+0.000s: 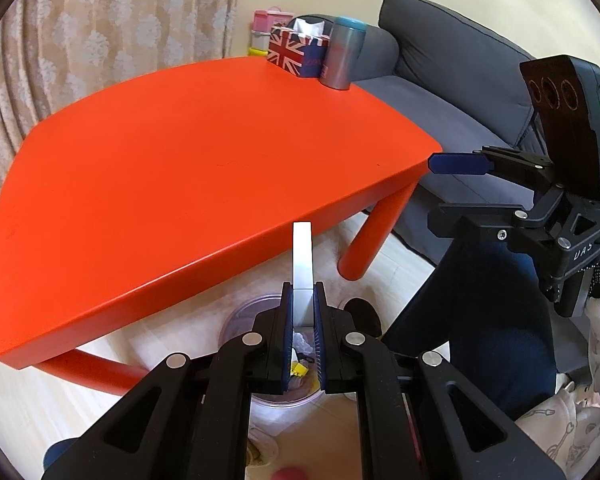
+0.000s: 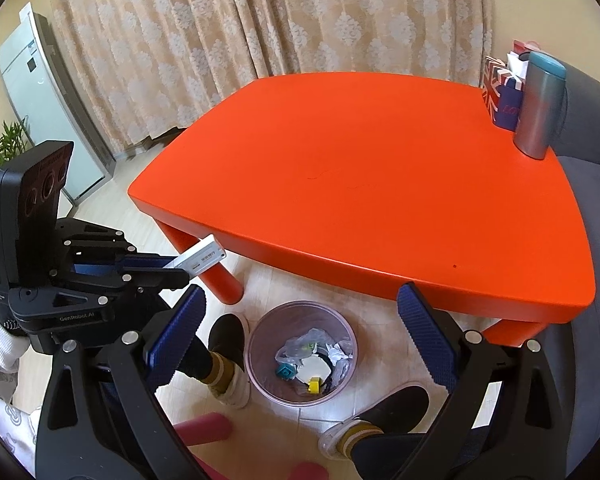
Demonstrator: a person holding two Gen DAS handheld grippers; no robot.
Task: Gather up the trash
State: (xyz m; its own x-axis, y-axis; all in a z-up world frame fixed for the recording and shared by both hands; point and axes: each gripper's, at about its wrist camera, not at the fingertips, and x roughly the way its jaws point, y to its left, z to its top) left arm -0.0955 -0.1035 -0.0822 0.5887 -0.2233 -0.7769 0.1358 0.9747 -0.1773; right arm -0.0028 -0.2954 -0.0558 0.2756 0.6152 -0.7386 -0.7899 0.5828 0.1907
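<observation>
The trash bin (image 2: 302, 354), a translucent round one, stands on the floor just in front of the orange table (image 2: 380, 184), between my two feet. Inside it lie crumpled clear plastic, white paper scraps, a small teal piece and a small yellow piece.

Going from the left in the right wrist view: a tall white appliance (image 2: 40, 112) stands by the patterned curtain (image 2: 260, 20), with a green plant in front of it. My left gripper (image 2: 196, 261) is clenched on a flat white card-like strip (image 2: 198, 258), which juts out past the fingertips toward the table's near left leg, well above the floor. In the left wrist view the same strip (image 1: 302, 264) stands up edge-on between the pads, with the bin (image 1: 236, 316) partly hidden below the gripper (image 1: 303, 332).

My right gripper (image 2: 300, 336) is released, its blue ribbed pads spread wide on either side of the bin below and nothing between them. In the left wrist view it hangs off the table's right corner (image 1: 456, 184), over the grey sofa (image 1: 440, 92).

At the table's far right corner a Union Jack tissue box (image 2: 500, 96) and a grey tumbler with a teal lid (image 2: 540, 108) stand side by side.
</observation>
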